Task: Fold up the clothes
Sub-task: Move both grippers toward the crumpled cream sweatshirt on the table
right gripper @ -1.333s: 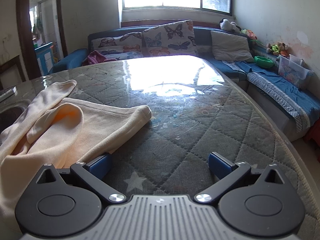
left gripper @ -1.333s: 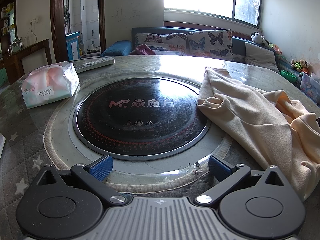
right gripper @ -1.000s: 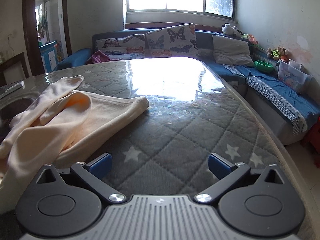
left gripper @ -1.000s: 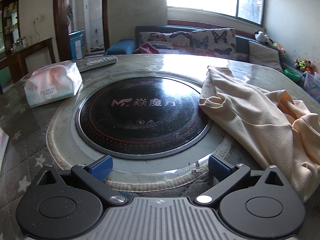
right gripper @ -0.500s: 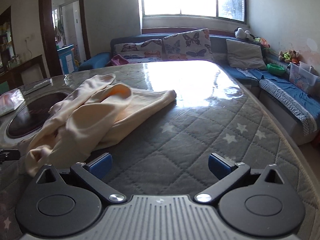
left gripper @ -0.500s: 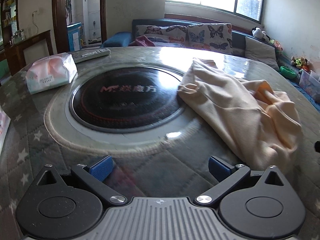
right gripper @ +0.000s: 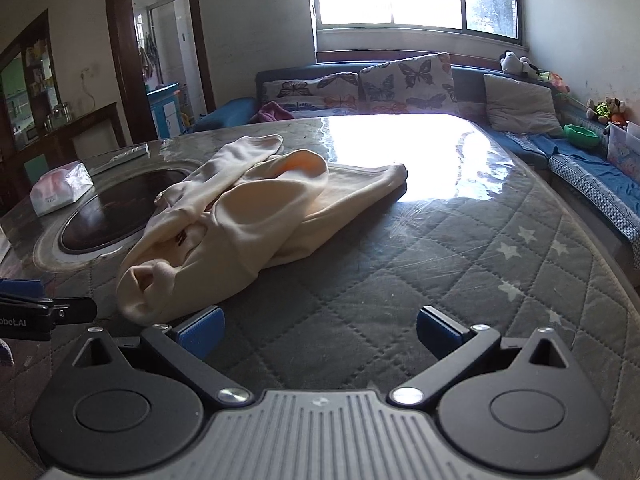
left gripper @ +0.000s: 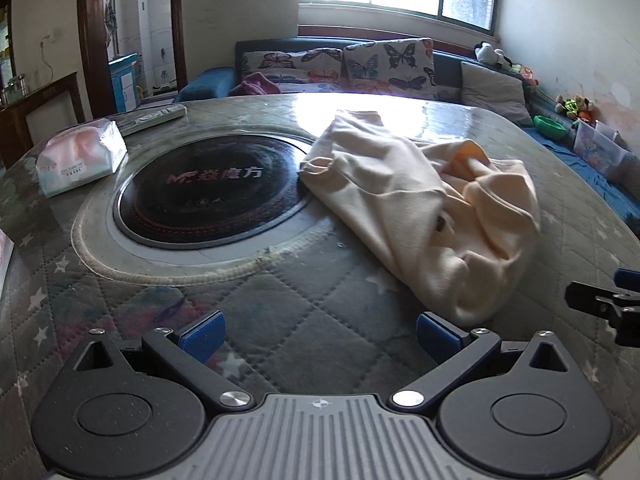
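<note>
A cream garment [left gripper: 420,204] lies crumpled on the round quilted table, partly over the edge of the black glass plate [left gripper: 208,188]. It also shows in the right wrist view [right gripper: 248,220], its near end just beyond my left blue pad [right gripper: 202,330]. My left gripper [left gripper: 318,336] is open and empty, above the table's near side, the garment ahead to its right. My right gripper [right gripper: 318,330] is open and empty, right of the garment's near end. Each gripper shows at the edge of the other's view.
A tissue pack [left gripper: 80,156] and a remote control [left gripper: 154,118] lie at the table's far left. The table [right gripper: 480,248] has a glossy cover. A sofa with butterfly cushions [left gripper: 352,66] runs behind it, with toys and a green bowl [left gripper: 550,126] at right.
Both grippers have pulled back toward the table's near edge and risen. The garment now lies farther ahead and more fully in both views. Both stay open.
</note>
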Demonstrator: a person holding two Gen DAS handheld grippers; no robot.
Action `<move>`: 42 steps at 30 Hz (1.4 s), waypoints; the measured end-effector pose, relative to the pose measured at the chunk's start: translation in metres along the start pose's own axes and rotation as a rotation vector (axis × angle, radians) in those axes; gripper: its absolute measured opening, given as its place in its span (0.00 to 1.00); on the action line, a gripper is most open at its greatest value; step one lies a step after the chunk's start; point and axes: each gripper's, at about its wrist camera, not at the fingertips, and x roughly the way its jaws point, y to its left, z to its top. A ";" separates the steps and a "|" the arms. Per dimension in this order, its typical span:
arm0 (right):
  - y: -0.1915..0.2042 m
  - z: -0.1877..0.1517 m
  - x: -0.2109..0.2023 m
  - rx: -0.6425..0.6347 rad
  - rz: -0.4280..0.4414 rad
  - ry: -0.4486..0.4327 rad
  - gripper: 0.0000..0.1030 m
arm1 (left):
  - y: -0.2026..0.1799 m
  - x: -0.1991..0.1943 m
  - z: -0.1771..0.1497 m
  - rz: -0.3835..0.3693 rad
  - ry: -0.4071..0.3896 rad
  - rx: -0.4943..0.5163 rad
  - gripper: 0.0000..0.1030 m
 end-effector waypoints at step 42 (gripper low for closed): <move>0.025 -0.007 -0.009 -0.019 -0.003 0.042 1.00 | -0.028 -0.009 -0.010 -0.006 0.051 0.058 1.00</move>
